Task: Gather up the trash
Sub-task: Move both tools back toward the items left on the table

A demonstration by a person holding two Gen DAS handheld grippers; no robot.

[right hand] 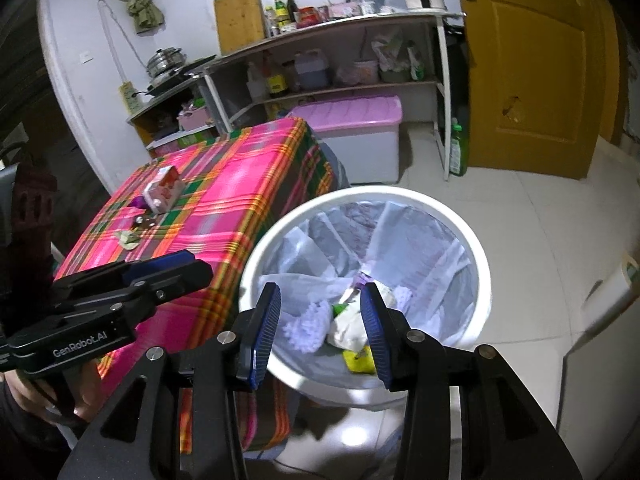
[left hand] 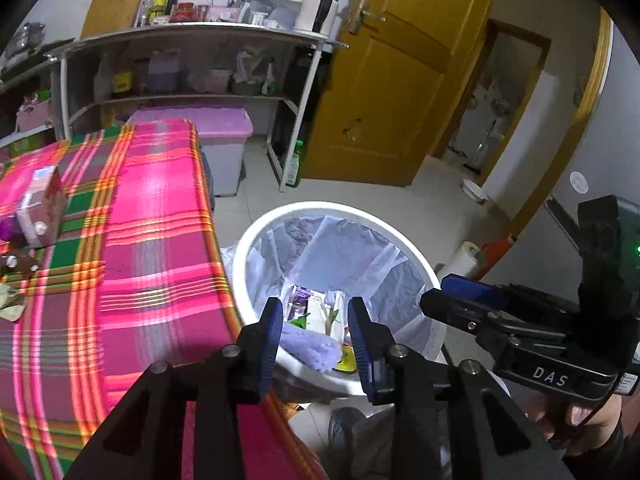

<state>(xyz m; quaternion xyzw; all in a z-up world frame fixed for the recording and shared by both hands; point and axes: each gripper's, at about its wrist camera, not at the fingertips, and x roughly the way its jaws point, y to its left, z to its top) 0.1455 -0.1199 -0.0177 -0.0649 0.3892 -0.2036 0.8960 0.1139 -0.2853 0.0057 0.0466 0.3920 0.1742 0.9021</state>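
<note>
Blue-padded tools (left hand: 314, 336) (right hand: 320, 330) — parted, empty

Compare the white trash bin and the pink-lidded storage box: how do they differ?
The trash bin is round; the storage box is rectangular. The bin stands open-topped and lined with a clear bag, with trash visible inside; the box is shut under a pink lid, contents hidden. The bin sits beside the near end of the plaid table; the box sits past its far end, by the shelf unit. Both have pale bodies and stand on the tiled floor.
</note>
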